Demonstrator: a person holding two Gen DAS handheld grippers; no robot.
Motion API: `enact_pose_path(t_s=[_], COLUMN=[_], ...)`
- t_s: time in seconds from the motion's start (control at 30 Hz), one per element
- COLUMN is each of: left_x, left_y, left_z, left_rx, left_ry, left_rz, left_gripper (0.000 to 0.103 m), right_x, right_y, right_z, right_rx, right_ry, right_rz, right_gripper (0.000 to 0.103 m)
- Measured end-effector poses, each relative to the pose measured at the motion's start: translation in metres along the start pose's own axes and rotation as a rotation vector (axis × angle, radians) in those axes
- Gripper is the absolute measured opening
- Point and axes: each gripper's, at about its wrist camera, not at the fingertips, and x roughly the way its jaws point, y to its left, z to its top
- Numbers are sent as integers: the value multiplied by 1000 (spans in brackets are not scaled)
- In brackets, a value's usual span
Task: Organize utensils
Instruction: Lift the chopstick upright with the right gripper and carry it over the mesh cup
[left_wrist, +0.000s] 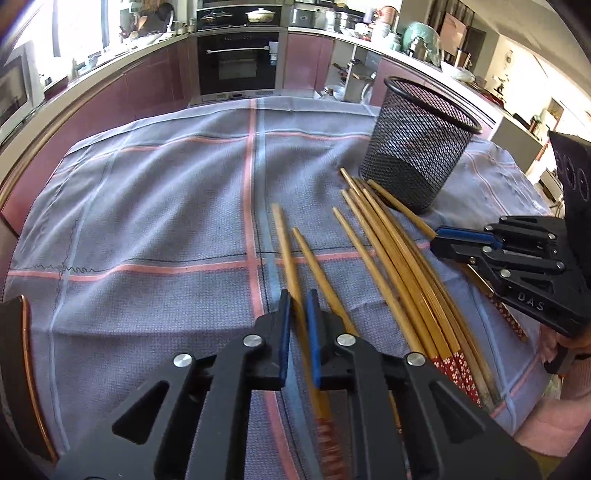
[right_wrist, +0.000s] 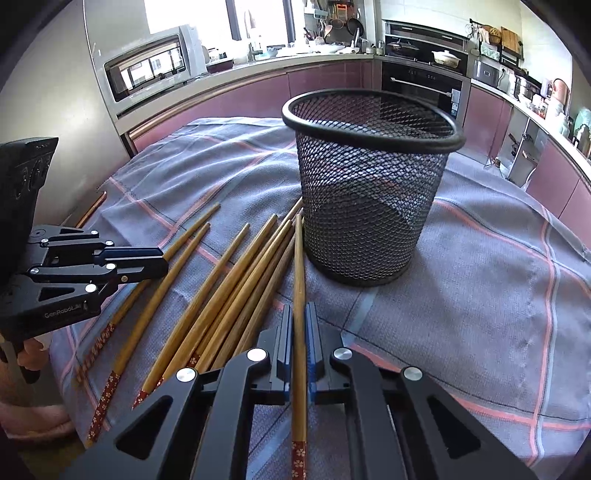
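- Left wrist view: the left gripper (left_wrist: 298, 306) is pinched on one chopstick (left_wrist: 286, 251), its blue pads pressed to the wooden shaft, whose thin tip points away over the cloth.
- A second chopstick (left_wrist: 314, 258) lies just to the right of the held one, running under the right-hand finger.
- Further right lies a loose bundle of chopsticks (left_wrist: 391, 258) on the grey checked tablecloth (left_wrist: 147, 206), tips toward the far side and red patterned ends toward the camera.
- A black mesh basket (left_wrist: 417, 147) stands upright beyond the bundle, with the farthest tips just beside its base.
- The right gripper (left_wrist: 439, 240) shows at the right edge, its fingers drawn together on a chopstick at the bundle's right side.
- Right wrist view: the right gripper (right_wrist: 299, 325) is clamped on a single chopstick (right_wrist: 298, 266), which runs straight up the middle of the picture; its tip reaches the foot of the mesh basket (right_wrist: 369, 177), and whether it touches I cannot tell.
- The rest of the chopsticks (right_wrist: 229, 280) fan out to the left on the tablecloth (right_wrist: 480, 277).
- The left gripper (right_wrist: 162, 264) shows at the left edge, closed over one of the two leftmost chopsticks.
- Behind the table are purple cabinets (right_wrist: 325, 79) and a built-in oven (right_wrist: 421, 85).
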Motion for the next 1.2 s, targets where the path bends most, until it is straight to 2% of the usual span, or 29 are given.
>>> enact_pose_path(t_s=[0.17,0.3,0.57,0.83,1.03,1.2], left_x=[-16,-43,-112,-160,-165,-148], left_y=[7,10,-3,-22,-32,-48], left_z=[2,12,56,105,143,168], left_rx=[-32,-38,5,15,-4,9], left_ry=[-42,-98,-298,-459,-498,-468], left_rz=[-8,-70,-222,-305,-330,-296], left_gripper=[7,7,7,7,7,7], right_x=[-20,-47,-103,-139,-146,-128], right_y=[-1,-3,-16,-38,-55,-67], right_z=[1,6,44,79,101,108], right_rx=[-2,-2,14,10,35,54], right_ry=[-43,-116,-326,-455,-498,-460], right_rz=[32,93,141,129,99,90], right_gripper=[5,5,6,5,5,5])
